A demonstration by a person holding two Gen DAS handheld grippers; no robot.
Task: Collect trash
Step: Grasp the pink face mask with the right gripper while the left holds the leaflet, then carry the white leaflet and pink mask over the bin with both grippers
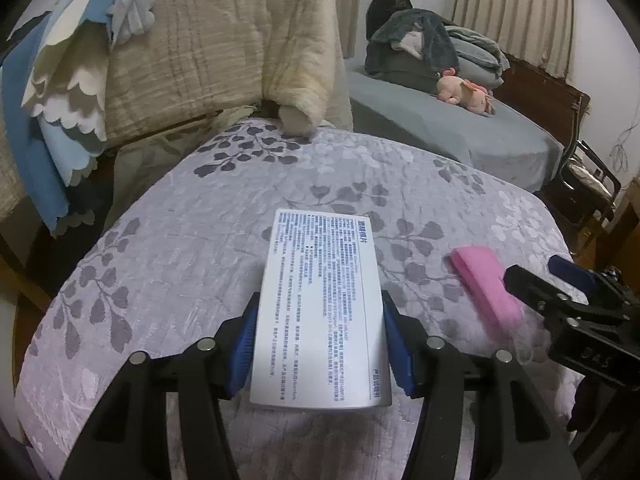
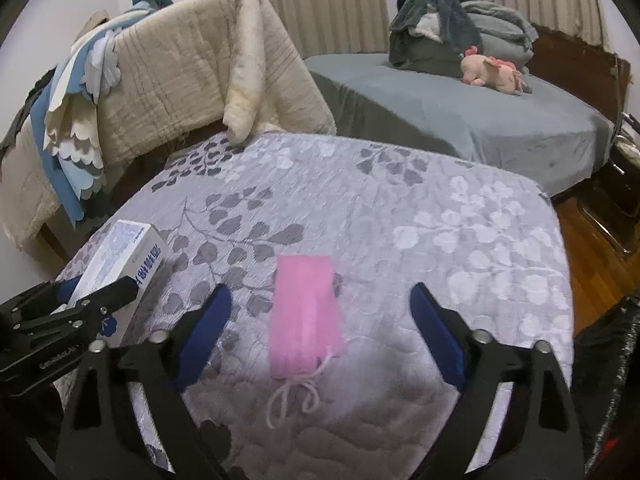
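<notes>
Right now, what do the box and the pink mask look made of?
Box: likely thin cardboard with a smooth printed finish; flat faces, crisp edges. Pink mask: looks like soft matte nonwoven fabric, pleated, with a white string ear loop.

A lavender leaf-print quilt covers the near surface. Behind it, a beige quilted blanket hangs draped, a blue scalloped cloth beside it. Farther back, a grey bed carries a pink plush toy and piled grey bedding.

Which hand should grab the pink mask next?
The right one, probably. The right gripper is open with the pink mask lying right between its fingers on the bedspread. The left gripper is busy, shut on the white box.
</notes>
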